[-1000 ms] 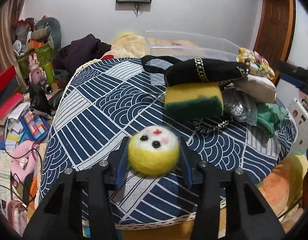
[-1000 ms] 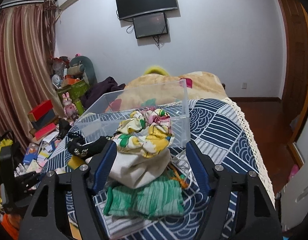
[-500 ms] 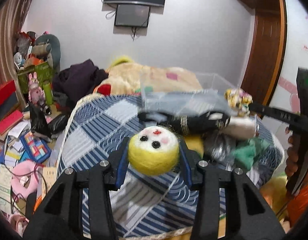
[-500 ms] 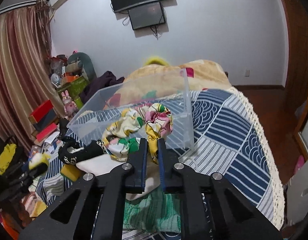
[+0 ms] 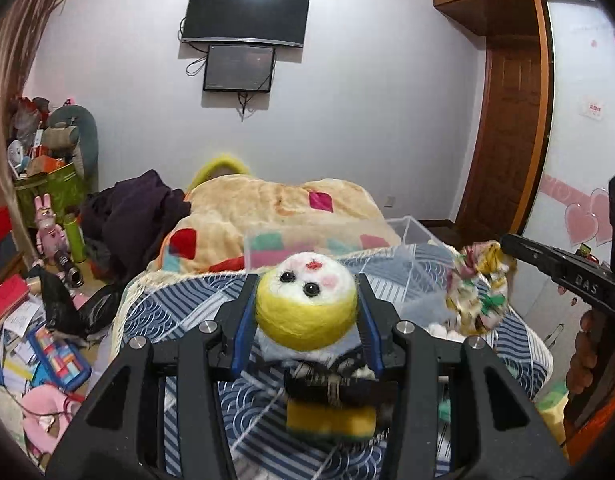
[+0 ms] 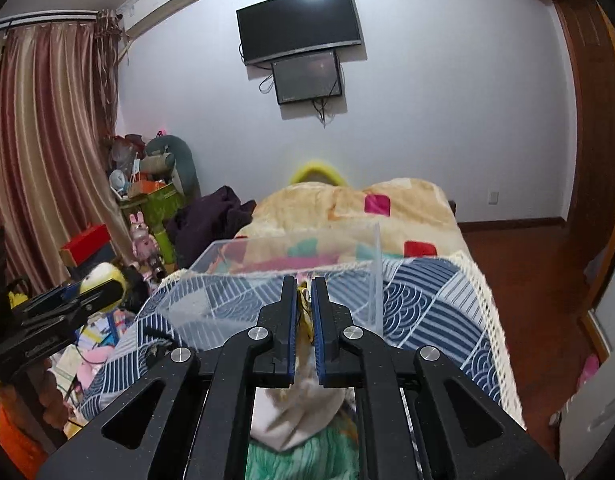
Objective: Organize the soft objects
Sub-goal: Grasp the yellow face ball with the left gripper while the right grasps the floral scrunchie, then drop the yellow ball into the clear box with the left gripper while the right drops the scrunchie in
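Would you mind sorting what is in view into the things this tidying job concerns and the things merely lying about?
Job: yellow felt ball in the left gripper; floral cloth in the right gripper; clear plastic bin; sponge; green cloth.

Lying about: wall TV; pink rabbit toy; curtain; patchwork blanket.

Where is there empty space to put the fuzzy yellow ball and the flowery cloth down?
Inside the clear bin, which looks bare. The blue patterned cover right of it is open too. The pile near the grippers, sponge and green cloth, is crowded.
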{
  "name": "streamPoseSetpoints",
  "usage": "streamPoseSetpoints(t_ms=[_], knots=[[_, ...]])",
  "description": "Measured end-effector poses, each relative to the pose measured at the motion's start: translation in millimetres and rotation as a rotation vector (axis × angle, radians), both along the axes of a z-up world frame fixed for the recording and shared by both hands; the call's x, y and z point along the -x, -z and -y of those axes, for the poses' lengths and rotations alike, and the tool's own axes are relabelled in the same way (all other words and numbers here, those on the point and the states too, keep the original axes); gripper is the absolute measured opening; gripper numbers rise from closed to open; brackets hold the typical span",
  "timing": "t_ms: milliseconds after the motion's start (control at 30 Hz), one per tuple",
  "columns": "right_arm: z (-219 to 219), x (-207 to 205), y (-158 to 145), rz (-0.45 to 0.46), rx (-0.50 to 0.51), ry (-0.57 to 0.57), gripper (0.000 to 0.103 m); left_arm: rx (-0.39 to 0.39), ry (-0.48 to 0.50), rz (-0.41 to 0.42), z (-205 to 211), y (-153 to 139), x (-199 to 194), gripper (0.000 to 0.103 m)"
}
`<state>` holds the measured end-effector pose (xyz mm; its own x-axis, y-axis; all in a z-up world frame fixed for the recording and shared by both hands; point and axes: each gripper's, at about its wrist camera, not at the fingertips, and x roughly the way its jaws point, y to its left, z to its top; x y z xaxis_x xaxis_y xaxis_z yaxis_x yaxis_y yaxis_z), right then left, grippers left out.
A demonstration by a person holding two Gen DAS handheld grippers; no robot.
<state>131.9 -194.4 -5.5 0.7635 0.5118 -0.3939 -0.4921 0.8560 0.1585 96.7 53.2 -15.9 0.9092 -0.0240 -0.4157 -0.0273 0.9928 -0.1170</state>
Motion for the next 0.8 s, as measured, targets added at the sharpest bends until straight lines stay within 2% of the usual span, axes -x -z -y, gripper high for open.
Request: streamPoseSetpoints(t_ms=[300, 433, 500, 600, 633, 667, 733, 800], knots=[[-12, -18, -27, 0.076, 0.037, -0.009, 0.006, 0.017, 0.046, -0.087, -5, -3, -64, 0.045], [-11, -24, -17, 0.026, 0.07, -0.016, 0.006, -0.007, 0.053, -0.136, -4, 6, -82, 0.045], [-5, -24, -4, -0.004, 0.089, 0.004, 0.01, -0.021, 0.057, -0.164, -3, 12, -89, 0.045], [10, -23, 20, -0.063, 0.1, 0.041, 0.04, -0.042, 0.06, -0.216, -3, 23, -100, 0.045], [15, -23, 27, -0.078, 0.103, 0.057, 0.054, -0.051, 0.061, -0.228, -1, 26, -102, 0.045], [19, -23, 36, -0.092, 0.111, 0.072, 0.065, -0.059, 0.061, -0.237, -1, 28, -104, 0.045], [24, -27, 49, -0.134, 0.132, 0.091, 0.075, -0.066, 0.068, -0.256, 2, 32, -108, 0.045], [25, -35, 64, -0.187, 0.144, 0.087, 0.077, -0.062, 0.075, -0.271, 3, 35, -111, 0.045]])
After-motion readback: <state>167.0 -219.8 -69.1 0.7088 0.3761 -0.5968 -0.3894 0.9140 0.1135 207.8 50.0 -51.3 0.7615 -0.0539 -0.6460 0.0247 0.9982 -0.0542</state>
